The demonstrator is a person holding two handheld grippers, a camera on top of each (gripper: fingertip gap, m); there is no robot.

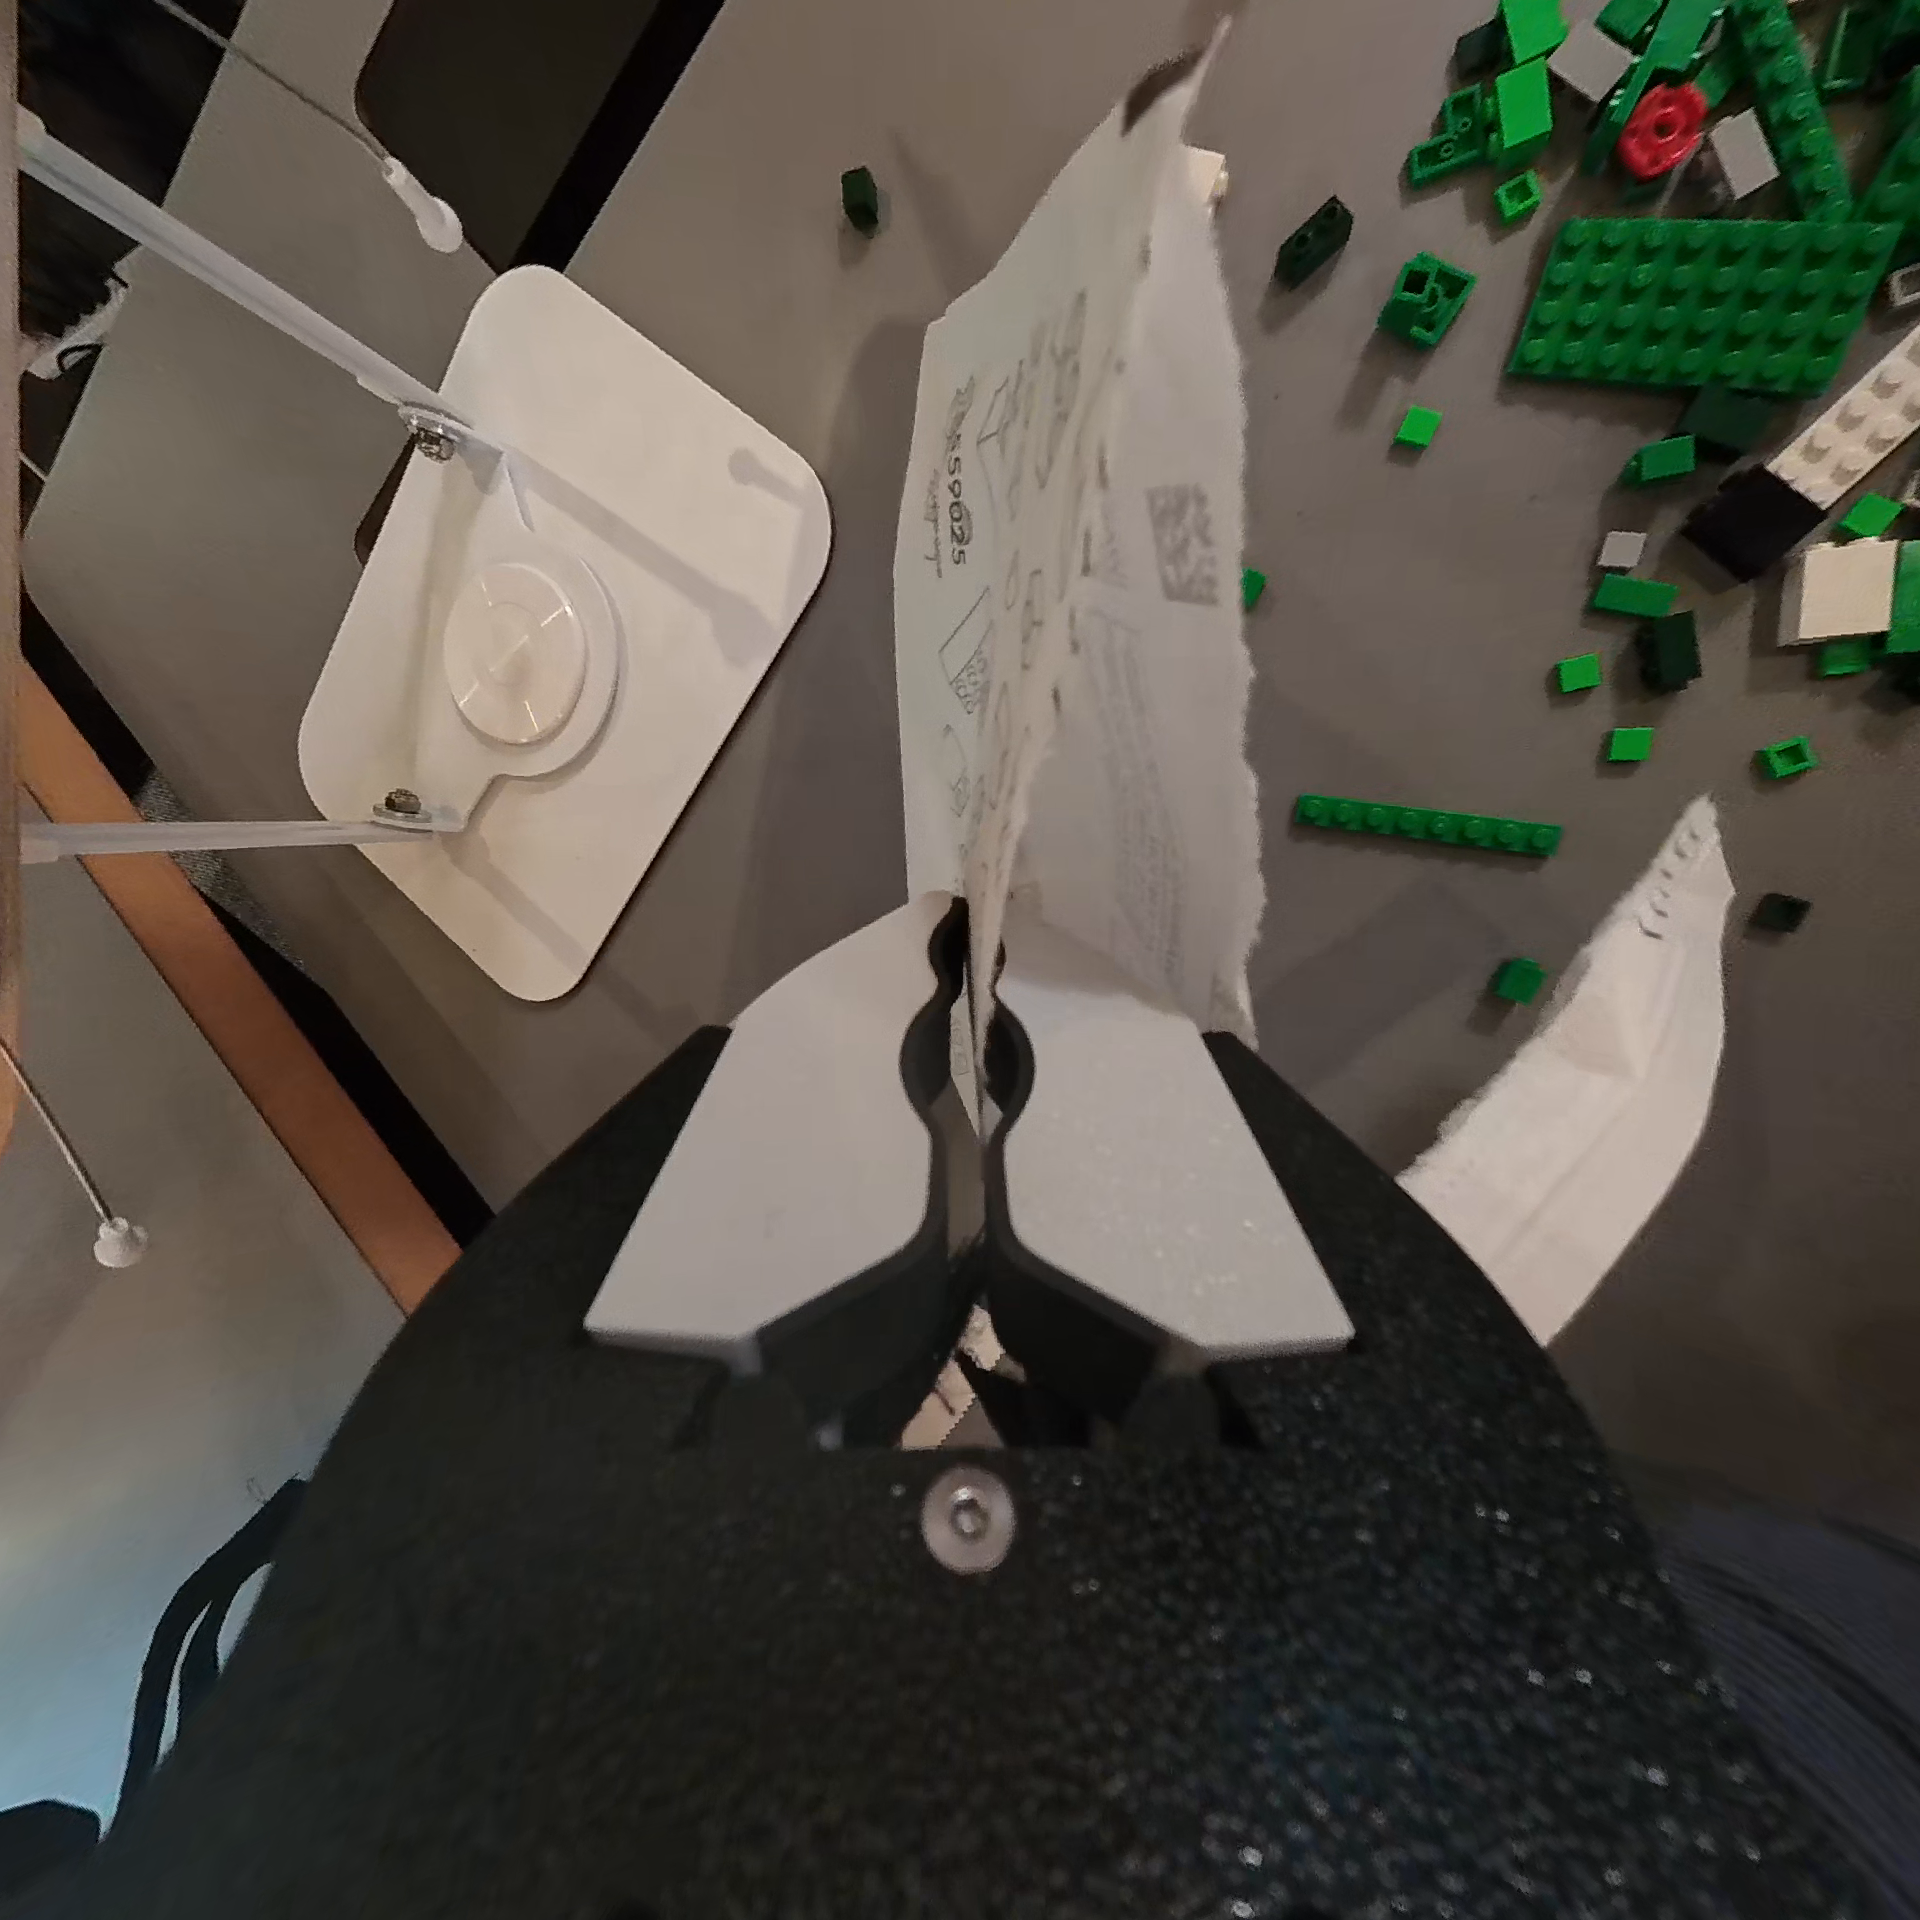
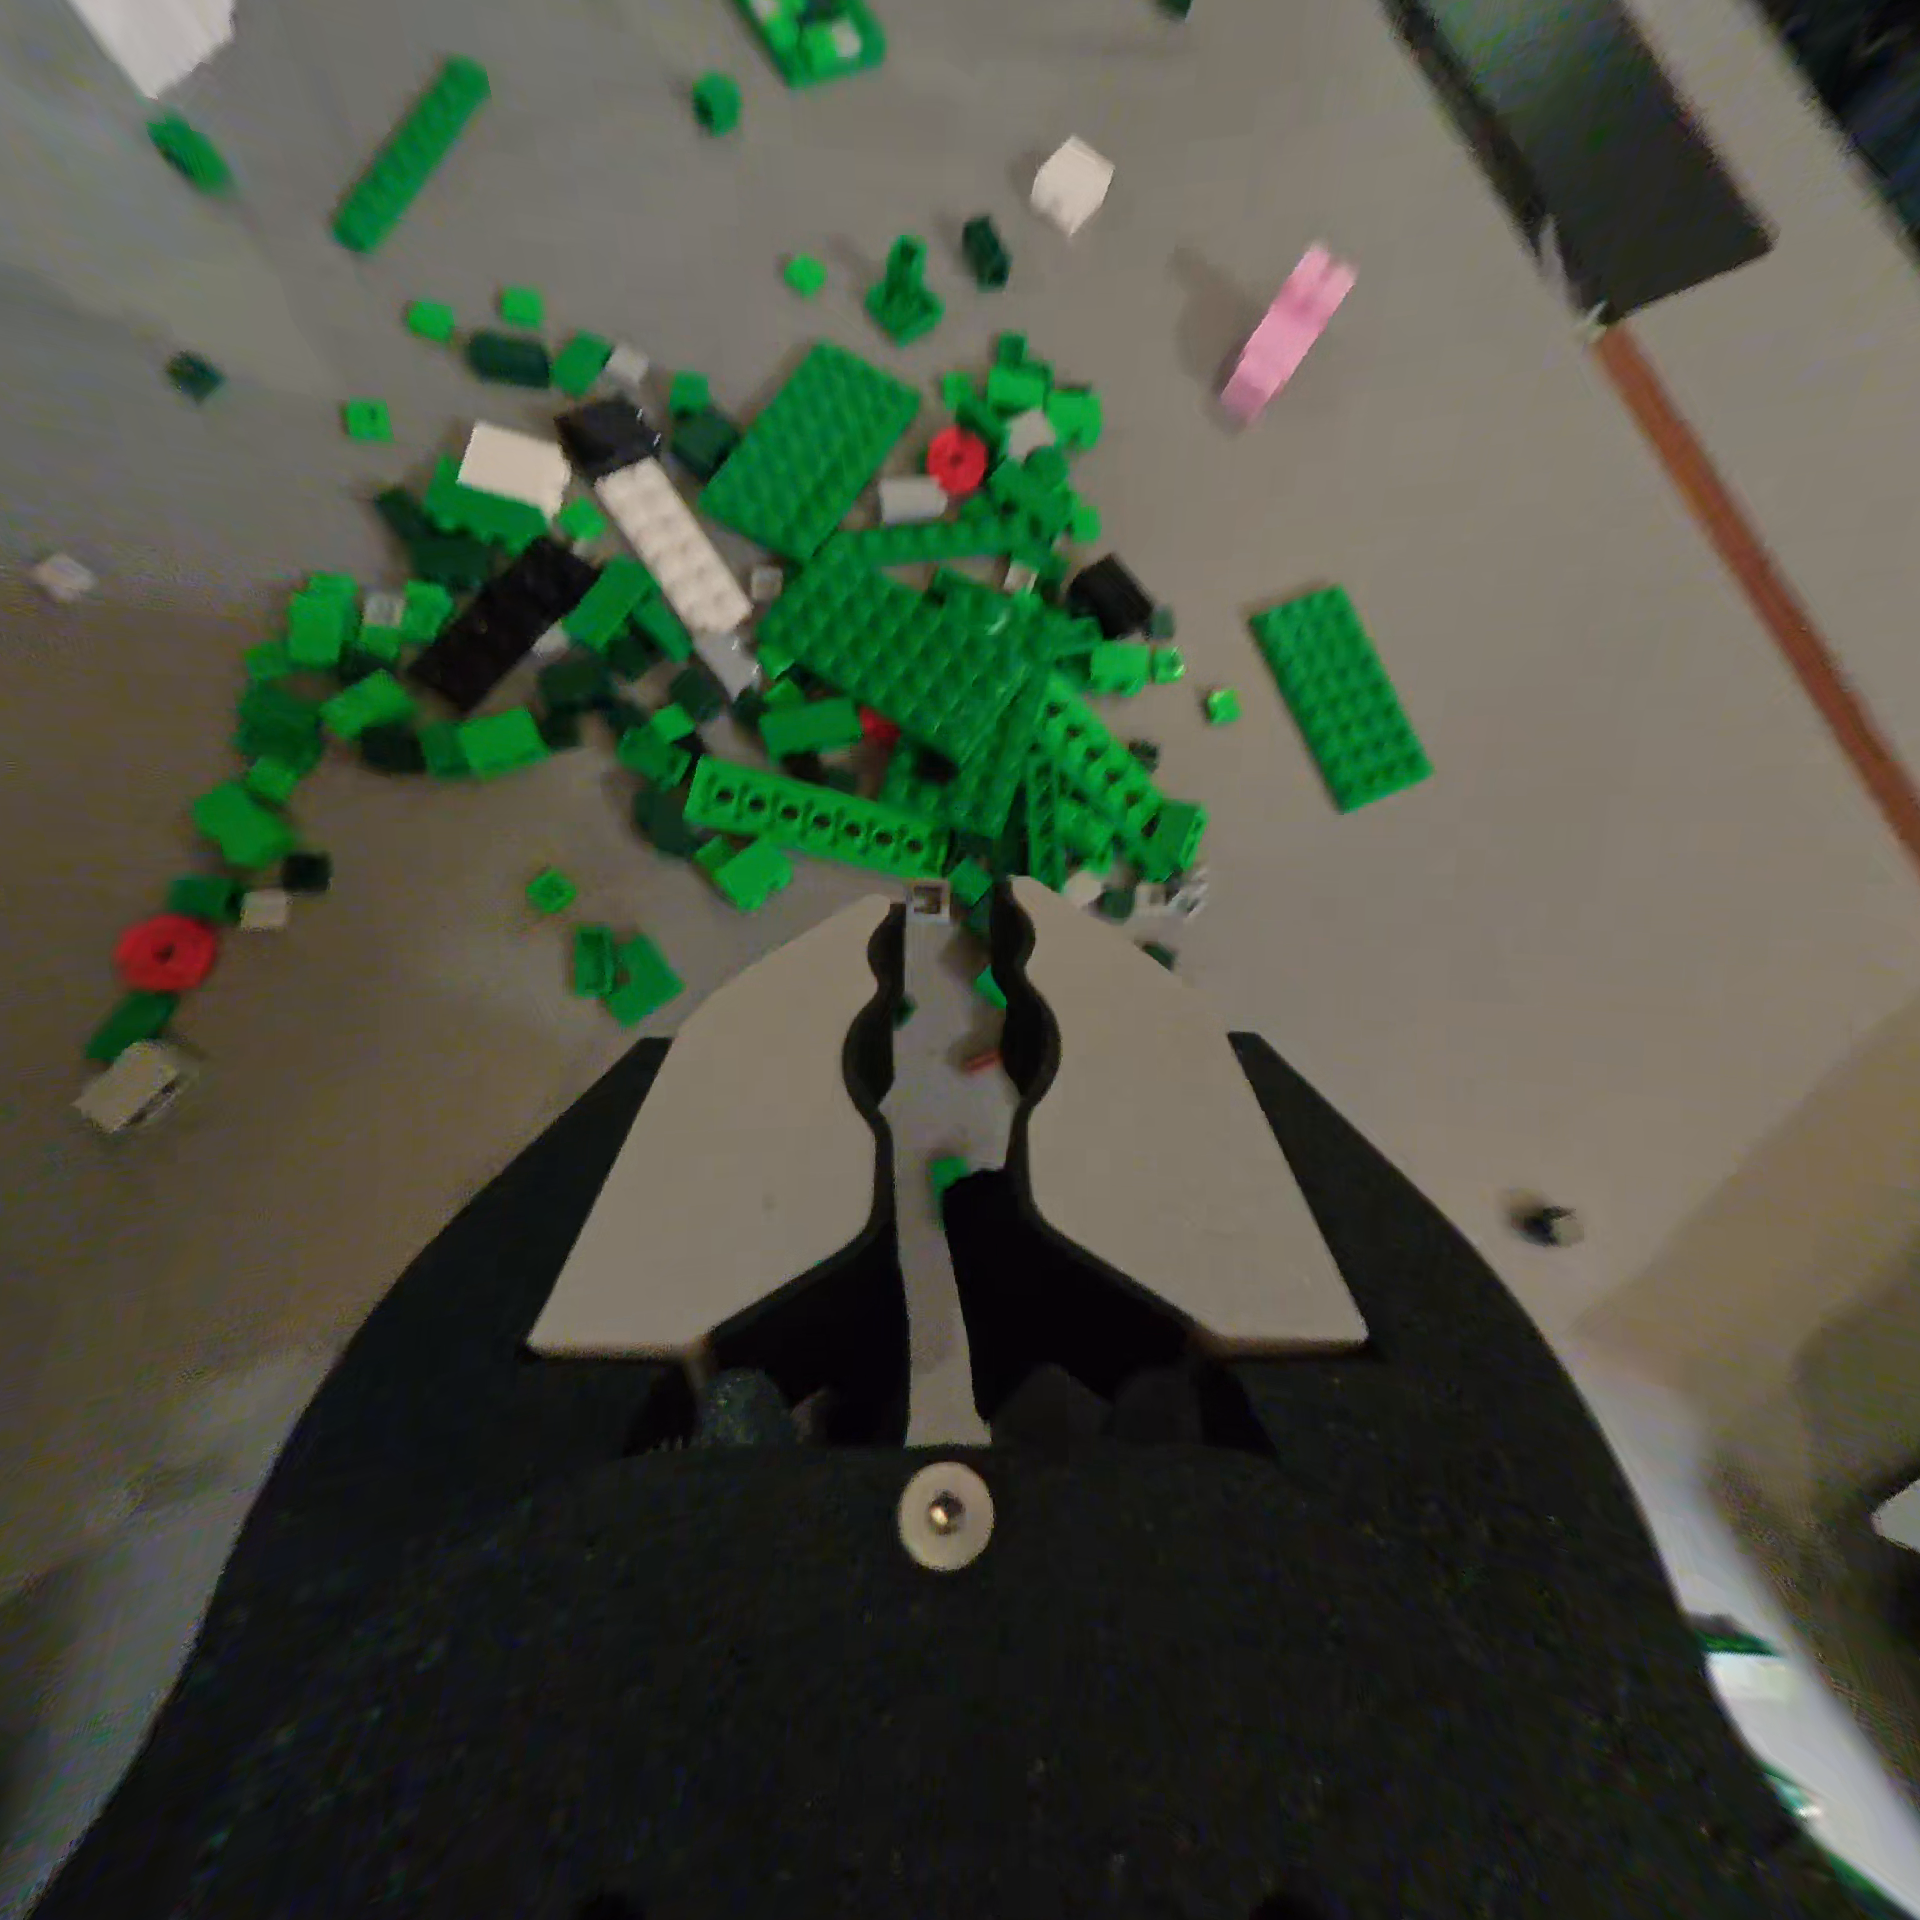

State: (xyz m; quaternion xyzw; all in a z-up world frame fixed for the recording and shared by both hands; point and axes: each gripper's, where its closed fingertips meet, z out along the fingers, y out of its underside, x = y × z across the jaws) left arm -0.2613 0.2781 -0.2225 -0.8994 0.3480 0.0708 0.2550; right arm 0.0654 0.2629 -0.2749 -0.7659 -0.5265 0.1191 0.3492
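Left gripper [image 1: 971,935]: its jaws are pressing together on a torn white paper bag [image 1: 1081,582], which is sticking up and away from the tips, printed side facing left.
Paper bag: it is hanging clear of the grey table [image 1: 727,208], with its ragged edge running along the right side.
Second paper piece [image 1: 1621,1049]: it is lying on the table to the right of the left gripper, apart from the held bag.
White stand base [image 1: 582,623]: it is sitting on the table to the left of the bag, well apart from the gripper.
Right gripper [image 2: 951,904]: its jaws are standing slightly apart with nothing between them, hovering over the near edge of a pile of green bricks [image 2: 831,644].
Small grey brick [image 2: 928,902]: it is showing just at the fingertips; whether it is touching them cannot be told.
Red round pieces [image 2: 956,457]: one is lying in the pile, another at the far left.
Pink brick [image 2: 1288,332]: it is lying apart, beyond the pile to the right.
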